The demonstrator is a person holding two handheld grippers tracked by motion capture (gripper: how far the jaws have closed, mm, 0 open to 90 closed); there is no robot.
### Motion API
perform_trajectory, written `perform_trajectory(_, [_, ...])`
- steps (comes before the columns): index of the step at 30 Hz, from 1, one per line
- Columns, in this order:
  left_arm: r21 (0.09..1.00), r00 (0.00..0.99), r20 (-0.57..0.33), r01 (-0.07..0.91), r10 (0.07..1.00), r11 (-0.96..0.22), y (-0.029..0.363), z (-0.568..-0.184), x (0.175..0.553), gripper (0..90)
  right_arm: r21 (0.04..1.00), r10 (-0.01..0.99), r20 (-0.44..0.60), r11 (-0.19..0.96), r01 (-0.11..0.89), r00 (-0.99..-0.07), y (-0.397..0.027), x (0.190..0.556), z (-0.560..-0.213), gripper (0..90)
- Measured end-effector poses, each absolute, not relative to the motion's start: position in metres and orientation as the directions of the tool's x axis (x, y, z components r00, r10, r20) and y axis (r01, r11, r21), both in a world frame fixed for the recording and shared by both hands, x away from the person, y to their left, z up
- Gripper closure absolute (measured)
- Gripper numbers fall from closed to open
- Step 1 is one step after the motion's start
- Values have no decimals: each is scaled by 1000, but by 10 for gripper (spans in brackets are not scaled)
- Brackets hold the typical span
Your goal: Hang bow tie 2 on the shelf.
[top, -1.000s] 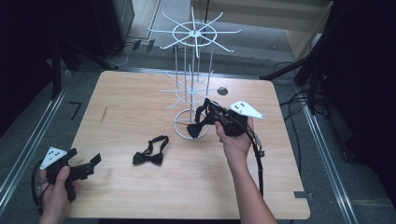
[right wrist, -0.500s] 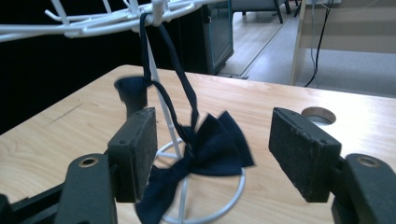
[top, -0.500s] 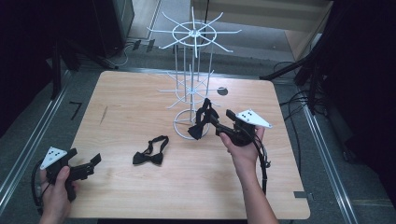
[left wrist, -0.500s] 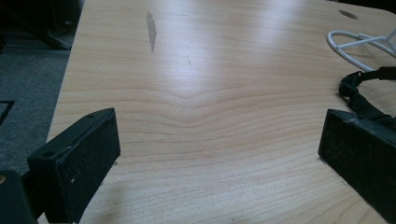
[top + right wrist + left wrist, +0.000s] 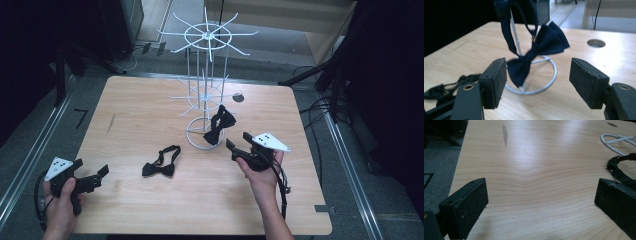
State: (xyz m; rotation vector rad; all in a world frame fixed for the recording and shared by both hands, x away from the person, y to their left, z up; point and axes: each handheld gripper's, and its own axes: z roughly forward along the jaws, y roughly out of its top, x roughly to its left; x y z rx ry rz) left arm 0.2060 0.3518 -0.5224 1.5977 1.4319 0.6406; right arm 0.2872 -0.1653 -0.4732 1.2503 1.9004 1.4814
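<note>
Hanging from the white wire rack (image 5: pixel 205 90), one dark bow tie (image 5: pixel 218 129) dangles beyond the right gripper (image 5: pixel 537 82), whose empty jaws have just opened; the second black bow tie (image 5: pixel 160 164) awaits near the left gripper (image 5: pixel 102 173), jaws wide, empty.

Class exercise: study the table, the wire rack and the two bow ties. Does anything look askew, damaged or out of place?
The hanging bow tie dangles tilted from a low arm of the white wire rack, not level. The second bow tie lies loose on the table, strap sprawled. The tabletop has a dark scuff. Nothing looks broken.
</note>
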Motion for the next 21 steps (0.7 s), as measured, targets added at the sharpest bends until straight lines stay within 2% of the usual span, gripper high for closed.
perform_trajectory(21, [854,204,-175,518,963,46,352,-522,206,0,892,809,203,79,444,-551,-118,274,-495,366])
